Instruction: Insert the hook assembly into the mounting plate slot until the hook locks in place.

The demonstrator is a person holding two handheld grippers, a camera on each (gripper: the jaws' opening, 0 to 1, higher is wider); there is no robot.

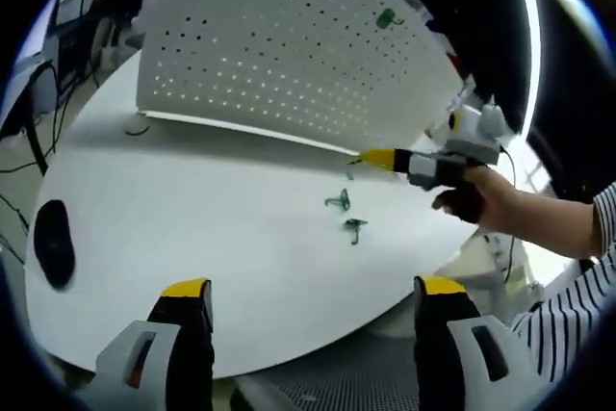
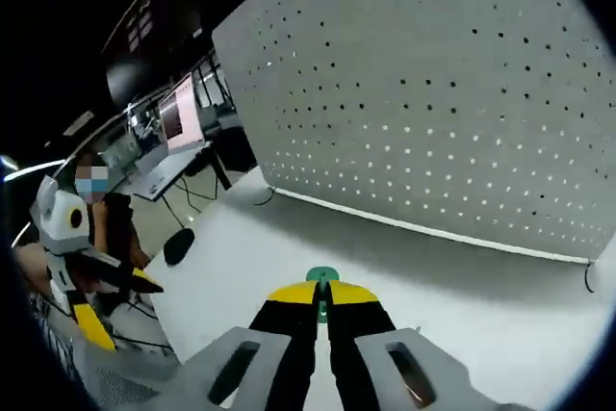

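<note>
The right claw [image 2: 322, 297] is clamped on a green hook [image 2: 321, 279], facing the pegboard [image 2: 433, 113]. The left claw [image 1: 313, 288] gapes empty over the counter [image 1: 192, 209], where two hooks [image 1: 339, 202] lie.

A big white tabletop [image 1: 192, 209] has a round edge. A black computer mouse [image 1: 54, 243] lies near its edge, well apart from everything else. A thin black cable [image 1: 137, 128] curls on the tabletop. Behind the tabletop, more desks stand in a dark room with a lit computer screen [image 2: 181, 113] on one. Black wires [image 1: 34, 132] hang down there.
</note>
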